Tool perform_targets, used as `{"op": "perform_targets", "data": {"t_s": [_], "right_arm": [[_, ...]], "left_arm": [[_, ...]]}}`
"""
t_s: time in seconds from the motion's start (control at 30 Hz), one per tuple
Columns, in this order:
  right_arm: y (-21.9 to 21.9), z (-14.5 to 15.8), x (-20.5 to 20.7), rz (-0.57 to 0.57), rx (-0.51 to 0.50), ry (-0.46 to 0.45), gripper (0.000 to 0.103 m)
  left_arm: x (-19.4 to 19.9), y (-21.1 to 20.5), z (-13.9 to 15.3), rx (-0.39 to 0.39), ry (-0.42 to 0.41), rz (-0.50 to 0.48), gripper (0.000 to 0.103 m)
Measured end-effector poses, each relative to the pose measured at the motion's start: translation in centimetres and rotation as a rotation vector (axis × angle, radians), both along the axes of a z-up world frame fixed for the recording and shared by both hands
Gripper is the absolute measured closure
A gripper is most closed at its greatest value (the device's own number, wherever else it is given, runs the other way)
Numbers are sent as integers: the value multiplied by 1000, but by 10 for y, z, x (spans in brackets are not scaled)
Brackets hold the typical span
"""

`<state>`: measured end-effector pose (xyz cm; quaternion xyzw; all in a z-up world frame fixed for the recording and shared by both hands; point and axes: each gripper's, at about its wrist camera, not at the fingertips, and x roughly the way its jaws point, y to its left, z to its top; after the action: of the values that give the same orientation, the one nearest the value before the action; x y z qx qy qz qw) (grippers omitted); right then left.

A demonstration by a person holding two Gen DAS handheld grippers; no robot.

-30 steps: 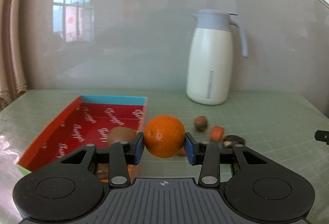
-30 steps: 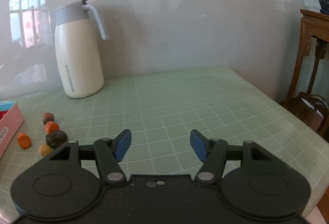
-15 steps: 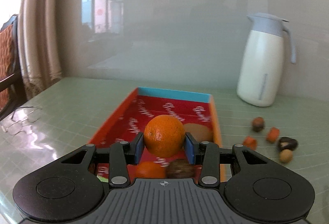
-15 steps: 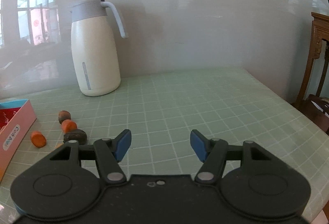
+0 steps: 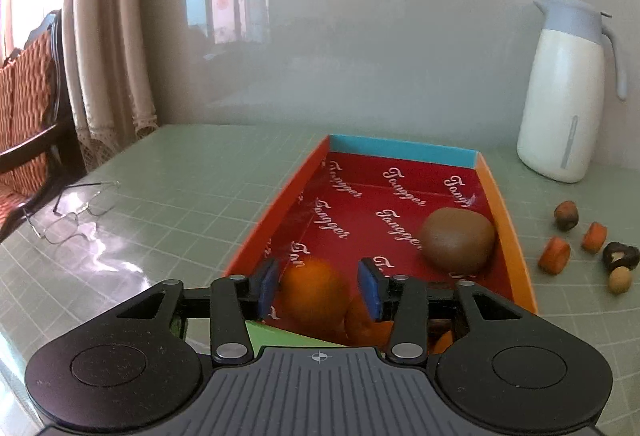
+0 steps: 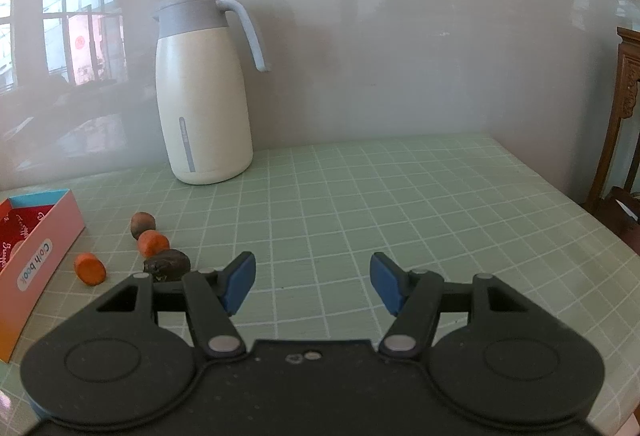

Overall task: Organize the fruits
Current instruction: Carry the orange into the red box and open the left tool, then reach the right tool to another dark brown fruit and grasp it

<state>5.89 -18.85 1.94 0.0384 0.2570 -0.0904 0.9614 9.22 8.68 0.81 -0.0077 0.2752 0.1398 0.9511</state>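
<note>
My left gripper (image 5: pixel 318 286) is open over the near end of the red box (image 5: pixel 508 232). The orange (image 5: pixel 314 294) sits blurred between its blue pads, free of them, down in the box beside another orange (image 5: pixel 366 324). A brown kiwi (image 5: pixel 458 238) lies further in, by the right wall. Small fruit pieces (image 5: pixel 554 255) lie on the table right of the box. My right gripper (image 6: pixel 312 282) is open and empty above the table; the pieces (image 6: pixel 90 268) and the box (image 6: pixel 36 256) are at its left.
A white thermos jug (image 5: pixel 568 92) stands at the back by the wall, also in the right wrist view (image 6: pixel 204 92). Wire glasses (image 5: pixel 72 212) lie on the table at left. A chair (image 5: pixel 24 108) and curtain stand beyond the left edge. A wooden chair (image 6: pixel 624 140) is at right.
My left gripper moved left over the box, lowered and opened, letting the orange drop into the box. The right gripper shifted left a little, staying open.
</note>
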Motion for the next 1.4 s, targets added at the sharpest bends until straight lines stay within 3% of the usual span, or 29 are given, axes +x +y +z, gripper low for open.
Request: {"op": "perform_targets", "data": {"t_s": [0.03,0.1,0.3,0.43,0.73,0.97,1.23,1.4], "right_arm": [[0,0,0,-2,0,0,40],[-2,0,-1,-4,2,1,40],[-6,0,0,-6,4,-1,40],[-8,-1,0,-8,7,-2,40],[-11,-3,1,-21,1,-3,37],[-13,-6,0,-37,-12,-13,24],[-21,-8,5,-70,8,-10,24],[-39,-13,10,-147,27,2,24]], "left_arm": [[0,0,0,-2,-6,2,33],[-3,-3,2,20,-29,4,20],[-5,-14,6,34,-44,-22,20],[-10,-23,11,66,-61,-28,0],[-21,-31,21,159,-125,-30,0],[-26,-22,25,129,-160,2,0],[-27,-16,23,134,-156,18,0],[-27,-6,22,127,-158,46,0]]}}
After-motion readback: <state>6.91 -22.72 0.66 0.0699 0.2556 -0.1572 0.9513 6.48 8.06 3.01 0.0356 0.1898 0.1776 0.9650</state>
